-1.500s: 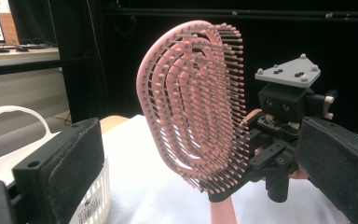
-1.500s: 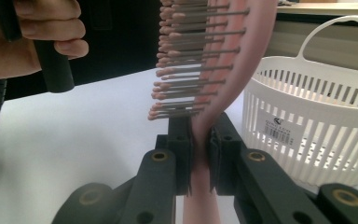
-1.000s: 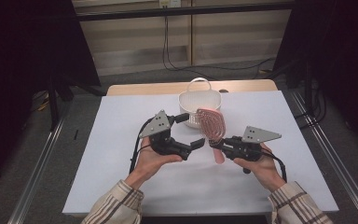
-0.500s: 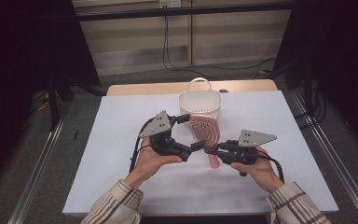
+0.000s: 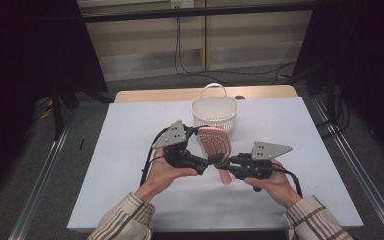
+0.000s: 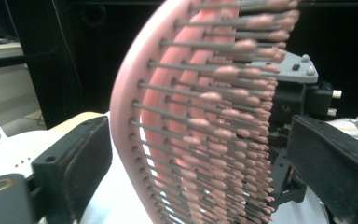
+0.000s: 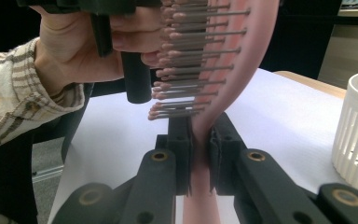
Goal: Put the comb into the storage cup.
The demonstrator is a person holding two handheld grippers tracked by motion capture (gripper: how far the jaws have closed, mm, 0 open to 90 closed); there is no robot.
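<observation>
The scene contains one pink brush (image 5: 216, 144), one white basket (image 5: 214, 114), one white table (image 5: 130, 150), two grippers, left (image 5: 211, 163) and right (image 5: 228, 163), two hands, left (image 5: 166, 172) and right (image 5: 275, 184), and two plaid sleeves (image 5: 127, 220).

White table (image 5: 130, 165), white slatted basket (image 5: 214, 114) on it

White basket (image 5: 214, 114) just behind the pink hairbrush (image 5: 215, 142) blocks the far side, bare table (image 5: 130, 135) either side
</observation>
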